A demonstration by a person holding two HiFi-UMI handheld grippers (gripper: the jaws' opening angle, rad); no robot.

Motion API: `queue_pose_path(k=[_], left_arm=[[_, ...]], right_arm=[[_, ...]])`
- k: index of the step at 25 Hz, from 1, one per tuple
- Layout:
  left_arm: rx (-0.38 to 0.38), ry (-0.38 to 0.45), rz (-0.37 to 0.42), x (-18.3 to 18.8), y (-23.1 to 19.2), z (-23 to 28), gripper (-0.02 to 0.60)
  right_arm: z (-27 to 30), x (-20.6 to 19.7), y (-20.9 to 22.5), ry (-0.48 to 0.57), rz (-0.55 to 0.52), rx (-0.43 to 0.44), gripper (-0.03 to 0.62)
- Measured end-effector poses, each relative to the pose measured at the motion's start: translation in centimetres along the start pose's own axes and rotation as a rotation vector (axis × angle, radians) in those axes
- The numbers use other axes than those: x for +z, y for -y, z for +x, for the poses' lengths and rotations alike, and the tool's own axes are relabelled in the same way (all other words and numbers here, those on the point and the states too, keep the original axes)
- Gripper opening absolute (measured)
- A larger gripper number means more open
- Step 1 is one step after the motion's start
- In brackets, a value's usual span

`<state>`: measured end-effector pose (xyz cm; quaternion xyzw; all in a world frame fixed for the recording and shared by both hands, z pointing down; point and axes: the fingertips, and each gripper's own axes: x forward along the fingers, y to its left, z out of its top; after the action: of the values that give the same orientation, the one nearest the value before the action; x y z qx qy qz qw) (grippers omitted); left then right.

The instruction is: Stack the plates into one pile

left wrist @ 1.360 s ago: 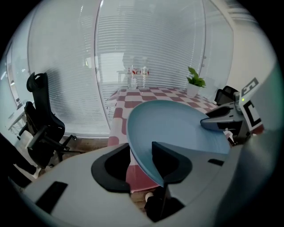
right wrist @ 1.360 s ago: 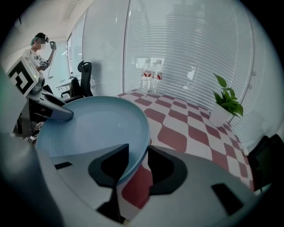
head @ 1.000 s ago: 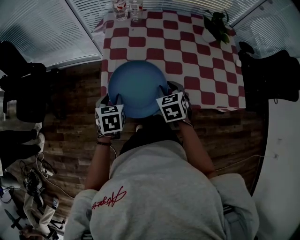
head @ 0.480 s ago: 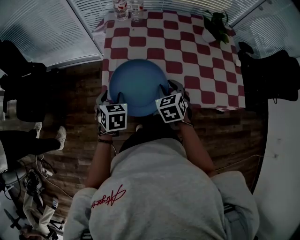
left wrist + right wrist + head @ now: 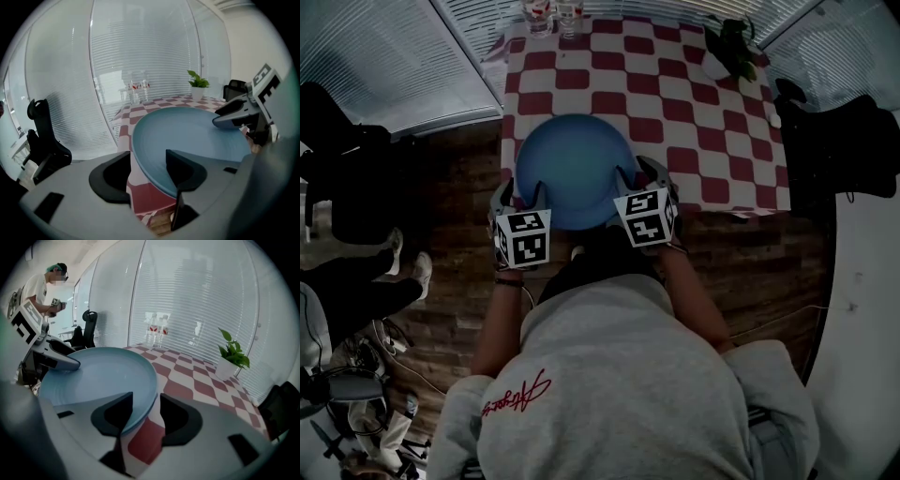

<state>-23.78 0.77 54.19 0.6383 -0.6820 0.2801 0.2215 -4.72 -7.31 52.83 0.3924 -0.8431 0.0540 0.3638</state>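
A large blue plate lies on the red-and-white checked table, near its front edge. I cannot tell whether other plates lie under it. My left gripper straddles the plate's left rim and my right gripper its right rim. In the left gripper view the plate's rim passes between the left gripper's jaws with a gap on both sides. The right gripper view shows the same for the plate and the right gripper. Both pairs of jaws have just been opening and now stand open around the rim.
Two bottles stand at the table's far edge and a potted plant at its far right corner. Dark chairs stand left and right of the table. A bystander's legs are at the left.
Both grippers' jaws have spread apart off the plate's rim. The left gripper's cube has rolled a little. The bystander's feet at the left have shifted.
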Motion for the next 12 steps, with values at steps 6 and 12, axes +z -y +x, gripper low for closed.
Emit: queue_pose_path(k=[6, 12], left_arm=[[-0.014, 0.126, -0.056, 1.4, -0.3, -1.1, 0.235], [-0.006, 0.233, -0.086, 3.2, -0.5, -2.9, 0.235]], right_arm=[[-0.6, 0.7, 0.5, 0.094, 0.102, 0.005, 0.184], [-1.9, 2.0, 0.8, 0.191, 0.157, 0.0, 0.19]])
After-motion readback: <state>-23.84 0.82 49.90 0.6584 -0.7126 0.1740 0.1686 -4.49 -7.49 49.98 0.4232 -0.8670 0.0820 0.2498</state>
